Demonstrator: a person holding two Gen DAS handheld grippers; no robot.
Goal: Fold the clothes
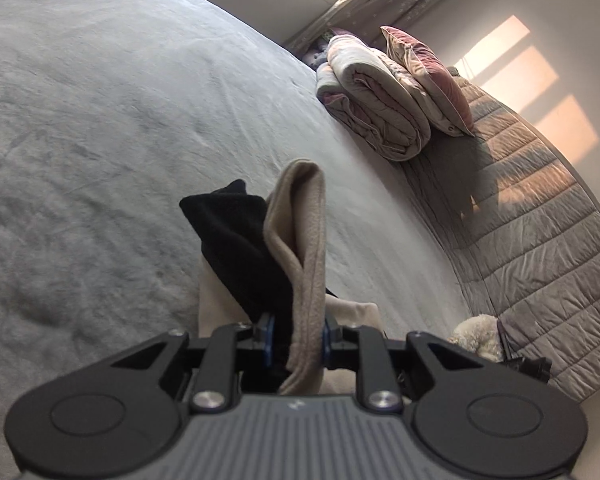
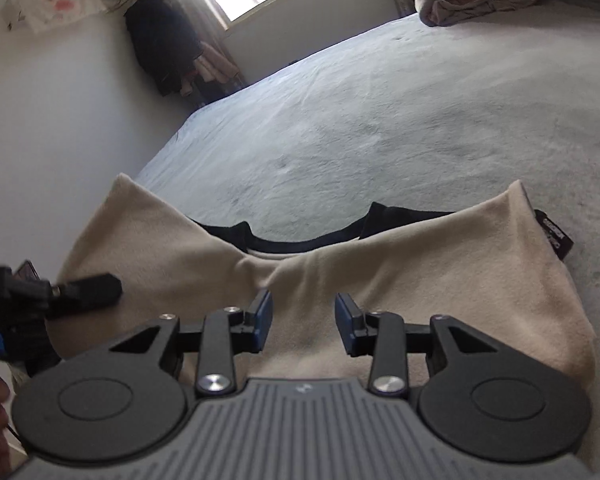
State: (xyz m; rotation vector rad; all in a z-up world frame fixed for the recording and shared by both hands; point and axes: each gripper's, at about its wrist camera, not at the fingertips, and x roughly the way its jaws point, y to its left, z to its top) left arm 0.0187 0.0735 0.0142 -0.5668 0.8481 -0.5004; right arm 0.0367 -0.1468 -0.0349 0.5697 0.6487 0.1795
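On the grey bed (image 2: 380, 120), the left hand-held gripper (image 1: 298, 338) pinches the beige garment (image 2: 340, 280); its black label (image 2: 554, 236) is unreadable.

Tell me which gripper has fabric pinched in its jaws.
The left gripper: its blue pads clamp the beige-and-black fleece garment. The right gripper is open.

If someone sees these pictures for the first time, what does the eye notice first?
First, the beige garment with black trim, spread across the grey bed just ahead of the open right gripper. Next, the left gripper shut on a bunched fold of it. A rolled duvet lies by the headboard.
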